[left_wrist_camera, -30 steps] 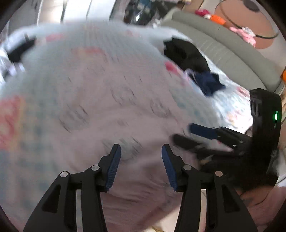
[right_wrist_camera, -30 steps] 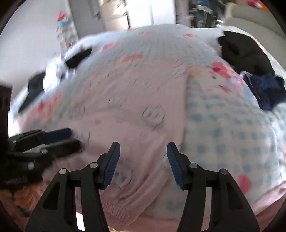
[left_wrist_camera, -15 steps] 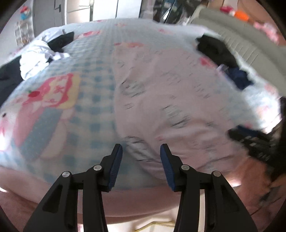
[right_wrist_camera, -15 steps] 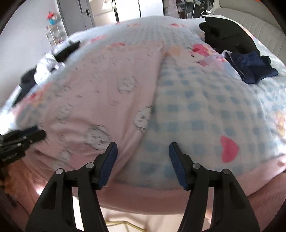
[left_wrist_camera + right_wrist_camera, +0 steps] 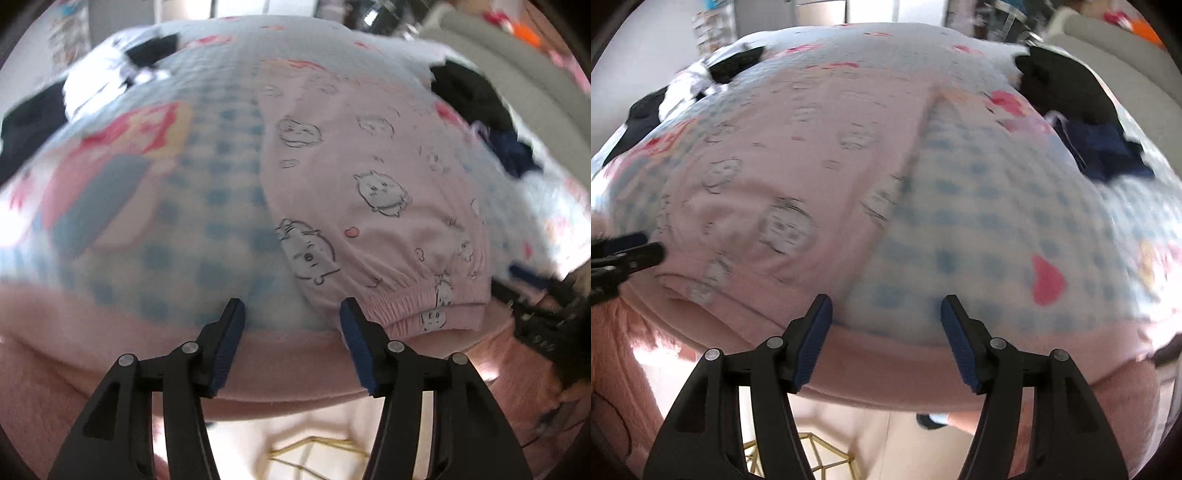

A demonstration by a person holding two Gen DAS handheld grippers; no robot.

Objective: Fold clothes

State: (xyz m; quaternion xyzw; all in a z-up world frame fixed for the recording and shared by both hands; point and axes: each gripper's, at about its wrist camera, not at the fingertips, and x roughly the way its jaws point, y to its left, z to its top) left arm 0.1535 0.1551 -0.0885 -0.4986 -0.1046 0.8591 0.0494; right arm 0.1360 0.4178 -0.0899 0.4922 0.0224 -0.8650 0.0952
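Left gripper [image 5: 291, 314]: fingers spread wide, nothing between them; it hangs over the near edge of the bed, just off the 7 o'clock corner of the garment. It shows again at 9 o'clock in the right wrist view.
Right gripper [image 5: 886, 310]: fingers spread wide, holding nothing; it hangs over the near edge of the bed, at the 5 o'clock side of the garment. A blurred part of it shows at 3 o'clock in the left wrist view.
Garment [image 5: 373, 192]: pink, printed with small cartoon animals; it lies flat on the bed, long axis running from 6 to 12 o'clock. The elastic waistband [image 5: 424, 306] is the near end, touching the pink border of the bed cover.
Bed [image 5: 207, 206]: covered in blue-and-white check with cartoon patches and a pink border; the garment sits near its middle.
Black clothes [image 5: 1067, 85]: heaped at 2 o'clock on the bed, well apart from the garment.
Navy clothes [image 5: 1104, 147]: just beside the black heap, on its near side.
Black-and-white clothes [image 5: 110, 74]: piled at 10 o'clock on the bed, apart from the garment.
Image quality: both views carry motion blur; fine detail at the edges cannot be told.
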